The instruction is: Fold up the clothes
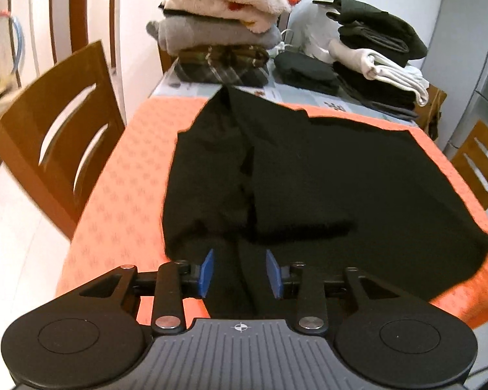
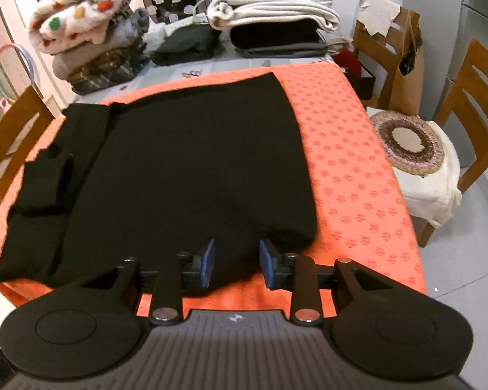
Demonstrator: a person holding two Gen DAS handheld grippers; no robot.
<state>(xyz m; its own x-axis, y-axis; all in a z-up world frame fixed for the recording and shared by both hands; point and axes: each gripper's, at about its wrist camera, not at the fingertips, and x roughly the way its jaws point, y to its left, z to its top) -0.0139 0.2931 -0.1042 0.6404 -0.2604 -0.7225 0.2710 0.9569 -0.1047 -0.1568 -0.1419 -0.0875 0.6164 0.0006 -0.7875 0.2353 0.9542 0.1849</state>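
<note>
The left gripper (image 1: 240, 273) and the right gripper (image 2: 237, 263) both hover with fingers narrowly parted over the near hem of the black garment (image 2: 185, 162) spread on the orange tablecloth (image 2: 351, 169), so both should pinch its corners evenly.

Bare orange tablecloth (image 2: 358, 169) lies free at 3 o'clock of the black garment (image 2: 185, 162); folded clothing stacks (image 2: 91, 42) block 12 o'clock.

garment: black garment (image 2: 185, 162) is spread flat on orange tablecloth (image 2: 358, 178)
right gripper (image 2: 237, 261): jaws parted, garment's near edge seen between blue pads, not pressed
background: folded clothes stacks (image 2: 91, 42) placed at far end
right side: wooden chair (image 2: 471, 97)
</note>
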